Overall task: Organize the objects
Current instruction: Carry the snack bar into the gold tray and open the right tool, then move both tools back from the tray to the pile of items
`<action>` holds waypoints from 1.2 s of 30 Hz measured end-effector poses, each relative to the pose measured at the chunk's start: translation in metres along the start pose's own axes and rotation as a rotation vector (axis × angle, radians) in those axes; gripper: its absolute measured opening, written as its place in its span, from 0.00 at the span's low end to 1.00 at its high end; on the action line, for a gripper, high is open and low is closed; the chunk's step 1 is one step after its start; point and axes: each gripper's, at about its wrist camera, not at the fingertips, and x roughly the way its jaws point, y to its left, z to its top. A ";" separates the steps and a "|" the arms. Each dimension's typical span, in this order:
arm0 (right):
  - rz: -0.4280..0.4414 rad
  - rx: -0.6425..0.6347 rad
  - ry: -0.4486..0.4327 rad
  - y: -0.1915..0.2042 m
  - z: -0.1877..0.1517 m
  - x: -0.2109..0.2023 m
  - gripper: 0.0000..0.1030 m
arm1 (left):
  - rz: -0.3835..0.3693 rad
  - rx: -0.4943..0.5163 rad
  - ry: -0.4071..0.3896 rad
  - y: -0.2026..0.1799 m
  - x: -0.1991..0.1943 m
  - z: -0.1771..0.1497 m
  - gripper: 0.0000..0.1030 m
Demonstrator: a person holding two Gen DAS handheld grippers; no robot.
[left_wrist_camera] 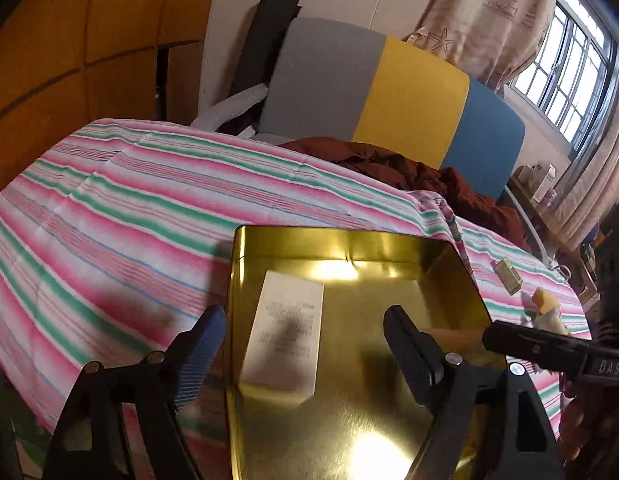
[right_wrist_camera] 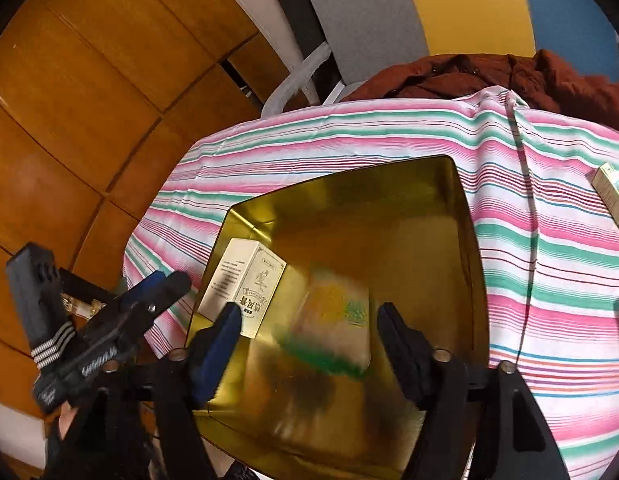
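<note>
Your shiny gold metal tin (right_wrist_camera: 389, 216) sits open on the pink, green and white striped tablecloth (left_wrist_camera: 121, 200), filling the lower centre of both views, with its raised walls boxing in the floor on every side you can see. In the right wrist view your right gripper (right_wrist_camera: 309, 320) hangs over the tin with its fingers spread wide, and between them lies a blurred pale packet with green and yellow print (right_wrist_camera: 333, 332); it seems to rest loose on the tin floor, though the smear makes contact hard to judge. The white printed carton (right_wrist_camera: 245, 284) lies in the tin's left corner, close against the wall. Your left gripper (left_wrist_camera: 305, 320) is spread open too, empty, straddling the tin's left wall at the lower centre of its own view. Bare cloth stretches to the upper left. At right, outside the tin, a small green-and-cream box (right_wrist_camera: 613, 194) lies on the cloth, with a yellow-topped item (left_wrist_camera: 547, 306) near it. A rust-brown jacket (left_wrist_camera: 409, 168) crowds the table's far edge.
</note>
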 end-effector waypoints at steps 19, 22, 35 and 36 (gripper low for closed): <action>-0.247 -0.198 -0.205 0.019 -0.048 -0.041 0.90 | 0.097 0.033 -0.048 -0.027 -0.045 -0.049 0.80; -0.290 -0.244 -0.273 0.025 -0.054 -0.054 0.92 | 0.103 0.062 -0.056 -0.036 -0.050 -0.054 0.80; -0.371 -0.208 -0.392 0.003 -0.063 -0.084 1.00 | 0.055 0.152 -0.057 -0.070 -0.056 -0.059 0.80; -0.371 -0.197 -0.393 0.000 -0.063 -0.085 1.00 | 0.052 0.159 -0.058 -0.072 -0.055 -0.060 0.80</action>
